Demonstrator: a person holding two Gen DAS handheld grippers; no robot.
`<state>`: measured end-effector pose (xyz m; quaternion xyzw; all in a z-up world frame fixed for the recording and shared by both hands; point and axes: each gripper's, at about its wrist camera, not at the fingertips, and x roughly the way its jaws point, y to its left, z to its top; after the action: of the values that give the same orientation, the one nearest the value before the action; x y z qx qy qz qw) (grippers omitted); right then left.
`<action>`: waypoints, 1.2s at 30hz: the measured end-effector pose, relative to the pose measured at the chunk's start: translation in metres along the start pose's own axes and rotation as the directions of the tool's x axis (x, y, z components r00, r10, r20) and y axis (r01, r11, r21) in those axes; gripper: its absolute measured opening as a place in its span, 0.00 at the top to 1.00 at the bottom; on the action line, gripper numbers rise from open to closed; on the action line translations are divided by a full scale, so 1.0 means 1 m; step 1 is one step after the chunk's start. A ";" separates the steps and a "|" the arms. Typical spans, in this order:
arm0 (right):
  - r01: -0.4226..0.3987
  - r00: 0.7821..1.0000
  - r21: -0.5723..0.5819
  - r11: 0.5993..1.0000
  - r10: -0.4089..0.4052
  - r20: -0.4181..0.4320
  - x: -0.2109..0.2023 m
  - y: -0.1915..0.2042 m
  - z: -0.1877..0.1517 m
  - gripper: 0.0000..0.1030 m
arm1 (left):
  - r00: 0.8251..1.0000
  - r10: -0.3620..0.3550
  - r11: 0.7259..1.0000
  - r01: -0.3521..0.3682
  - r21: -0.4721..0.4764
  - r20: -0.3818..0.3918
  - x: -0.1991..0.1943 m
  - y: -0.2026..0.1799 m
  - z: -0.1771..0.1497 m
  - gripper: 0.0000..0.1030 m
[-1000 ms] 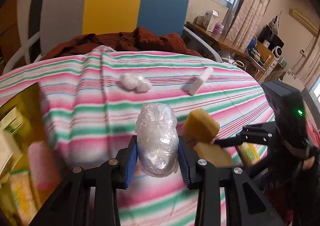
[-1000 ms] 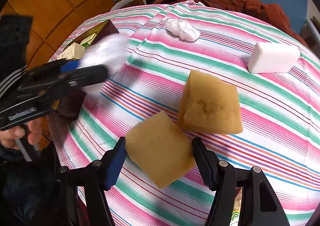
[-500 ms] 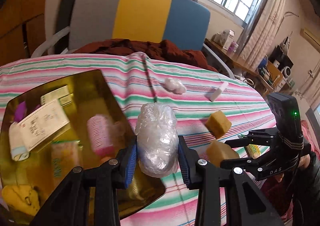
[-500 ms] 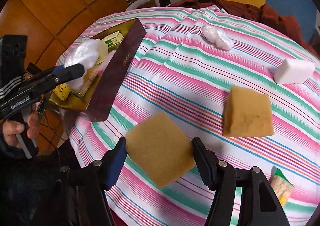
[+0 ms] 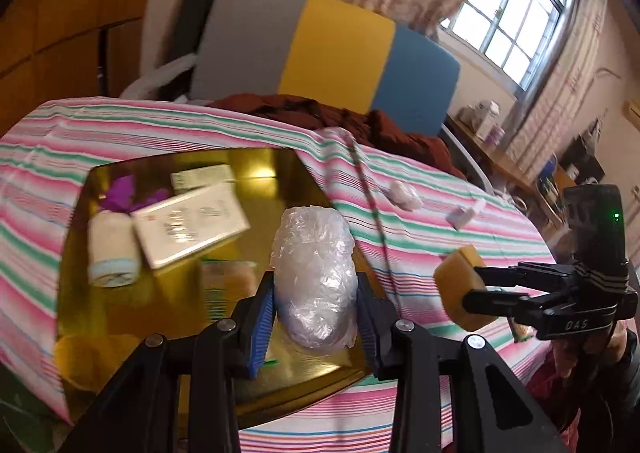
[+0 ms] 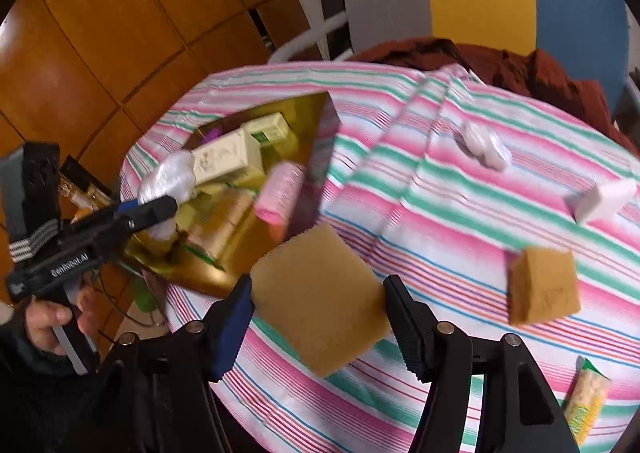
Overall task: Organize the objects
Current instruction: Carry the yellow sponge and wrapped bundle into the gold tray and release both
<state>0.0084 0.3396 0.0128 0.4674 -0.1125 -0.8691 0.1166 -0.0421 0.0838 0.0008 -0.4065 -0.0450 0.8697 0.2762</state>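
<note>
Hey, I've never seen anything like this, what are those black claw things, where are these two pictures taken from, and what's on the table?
Each claw is a hand-held grasping tool with a wide-angle camera looking along its fingers; a person's hand grips one. One picture comes from each. The left tool holds a clear plastic bundle over a gold tray of boxes. The right tool holds a tan sponge. On the striped tablecloth lie another sponge, a white block, a small plastic wad and a snack packet.
</note>
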 end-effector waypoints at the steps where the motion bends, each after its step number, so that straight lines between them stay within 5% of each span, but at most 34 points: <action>1: -0.002 1.000 0.000 1.000 0.002 0.006 0.001 0.004 0.003 0.37 | 1.000 0.007 1.000 -0.007 -0.011 0.008 -0.004 0.006 0.000 0.64; 18: -0.020 0.998 0.005 1.000 0.019 0.058 0.040 0.064 0.073 0.37 | 0.991 0.121 0.980 -0.112 -0.164 0.049 -0.019 0.081 0.001 0.64; 23: -0.010 0.996 0.033 0.999 0.007 0.087 0.055 0.070 0.109 0.36 | 0.990 0.142 0.976 -0.135 -0.170 0.027 -0.011 0.086 0.001 0.55; 29: -0.034 0.989 0.136 0.990 0.014 0.149 0.073 0.058 0.141 0.14 | 0.987 0.157 0.970 -0.150 -0.191 0.022 -0.009 0.093 0.003 0.48; 36: -0.066 0.987 0.162 0.985 0.041 0.153 0.071 0.056 0.130 0.10 | 0.981 0.189 0.969 -0.179 -0.171 0.044 -0.018 0.089 0.001 0.48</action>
<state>-0.1328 0.2755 0.0442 0.4062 -0.2056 -0.8856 0.0920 -0.0732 -0.0006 -0.0132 -0.4043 -0.0879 0.8966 0.1581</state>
